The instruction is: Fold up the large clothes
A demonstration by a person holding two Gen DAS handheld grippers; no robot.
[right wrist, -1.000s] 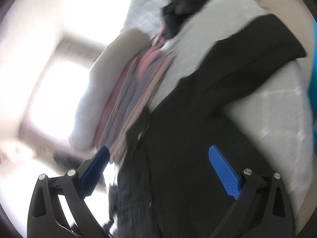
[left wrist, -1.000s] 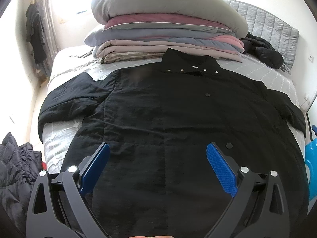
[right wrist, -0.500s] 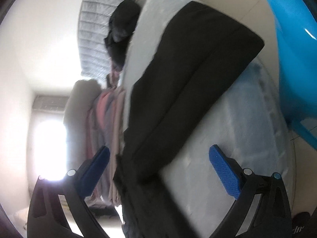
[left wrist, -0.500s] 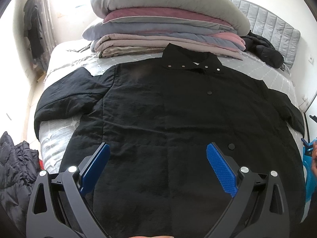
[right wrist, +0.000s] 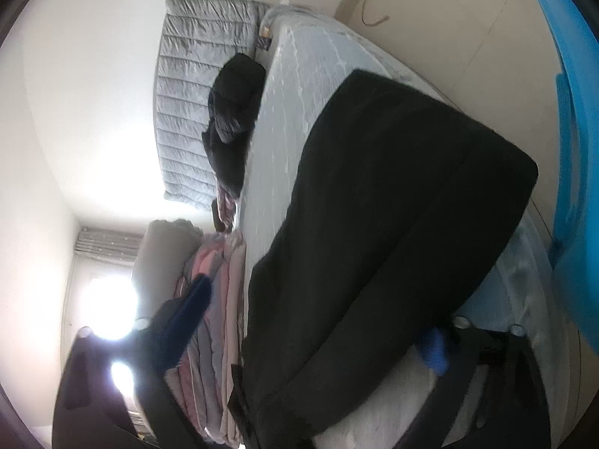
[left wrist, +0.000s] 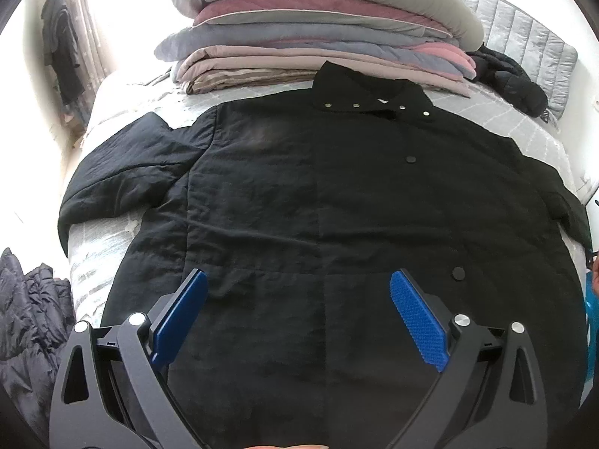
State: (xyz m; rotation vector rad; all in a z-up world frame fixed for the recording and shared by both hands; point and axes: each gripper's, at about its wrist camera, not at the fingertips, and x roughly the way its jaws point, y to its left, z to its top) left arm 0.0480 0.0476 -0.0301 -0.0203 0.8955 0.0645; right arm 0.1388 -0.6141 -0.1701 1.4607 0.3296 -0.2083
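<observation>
A large black coat (left wrist: 318, 202) lies spread face up on the bed, collar far, both sleeves out to the sides. My left gripper (left wrist: 299, 310) is open and empty, hovering over the coat's lower front near the hem. In the right wrist view the coat's right sleeve (right wrist: 393, 205) hangs over the mattress edge. My right gripper (right wrist: 318, 325) is open with its jaws on either side of that sleeve, one blue pad (right wrist: 434, 348) partly hidden under the cloth.
A stack of folded quilts and a pillow (left wrist: 318, 37) sits behind the collar. A dark puffer jacket (left wrist: 513, 78) lies by the grey headboard (right wrist: 194, 104). More dark clothing (left wrist: 30, 310) is piled at the left. A blue plastic tub (right wrist: 572, 149) stands right of the bed.
My right gripper has rolled and moved in over the right sleeve, which now lies between its jaws. My left gripper has drifted slightly closer over the coat.
</observation>
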